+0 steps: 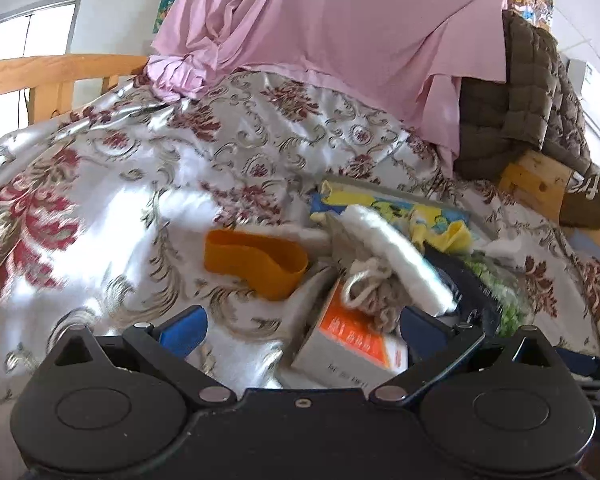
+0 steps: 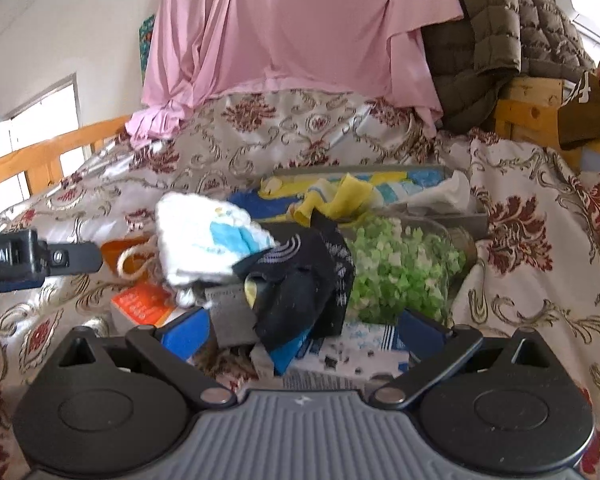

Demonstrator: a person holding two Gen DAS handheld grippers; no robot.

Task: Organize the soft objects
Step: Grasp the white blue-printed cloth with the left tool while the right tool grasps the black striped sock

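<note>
A pile of soft things lies on a floral satin bedspread (image 1: 100, 184). In the left wrist view my left gripper (image 1: 302, 330) is open, with an orange-and-white box (image 1: 348, 344) and a beige knitted piece with a cord (image 1: 374, 292) between its fingers. A white sock (image 1: 392, 248) and an orange band (image 1: 256, 260) lie beyond. In the right wrist view my right gripper (image 2: 304, 338) is open over a black sock (image 2: 300, 276) and a grey block (image 2: 230, 312). A white-and-blue cloth (image 2: 204, 240) and a jar of green bits (image 2: 396, 264) lie behind.
A grey tray (image 2: 476, 220) holds yellow and blue cloths (image 2: 340, 196). A pink sheet (image 2: 292, 28) and an olive quilted jacket (image 2: 488, 36) hang over the wooden bed frame (image 2: 536, 108). The left gripper's body (image 2: 20, 260) enters the right wrist view at left. A printed paper packet (image 2: 352, 356) lies near.
</note>
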